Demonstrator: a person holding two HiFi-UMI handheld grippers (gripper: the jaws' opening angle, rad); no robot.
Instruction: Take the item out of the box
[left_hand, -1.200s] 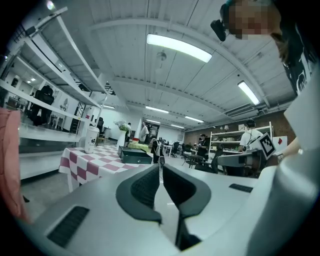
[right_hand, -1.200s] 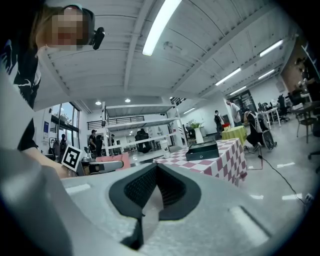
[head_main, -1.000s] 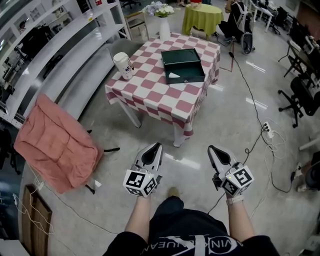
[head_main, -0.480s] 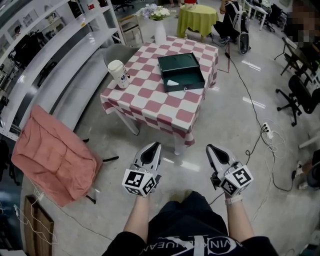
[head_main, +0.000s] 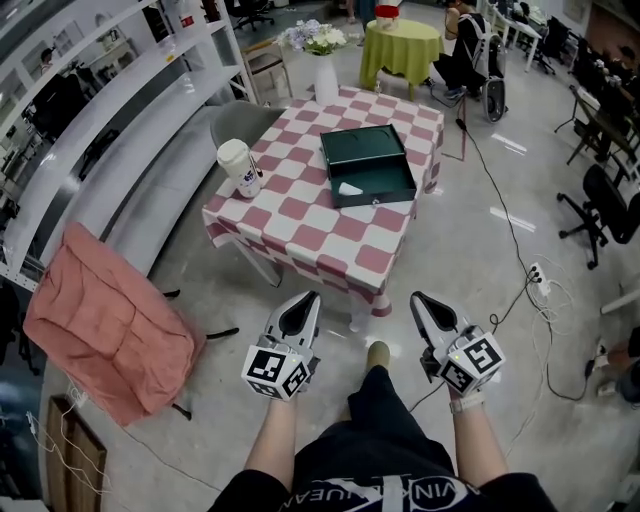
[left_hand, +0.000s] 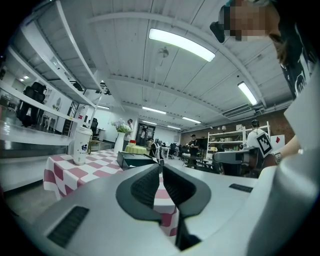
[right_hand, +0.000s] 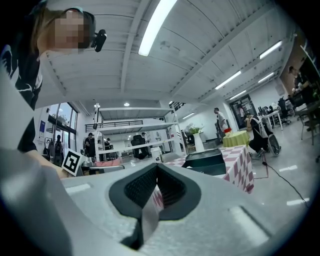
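Observation:
A dark green box lies open on the table with the red-and-white checked cloth. A small white item rests inside it near the front wall. My left gripper and right gripper hover side by side over the floor, short of the table's near corner. Both are shut with nothing in them. The left gripper view has the left gripper pointing level at the box. In the right gripper view the right gripper is level too, with the box ahead to the right.
A white paper cup stands at the table's left edge and a white vase of flowers at its far side. A pink cloth covers a chair at left. White shelves run along the left. Cables lie on the floor at right.
The table and box have drawn nearer in the head view as the person walks toward them. Both grippers keep their pose, shut and side by side.

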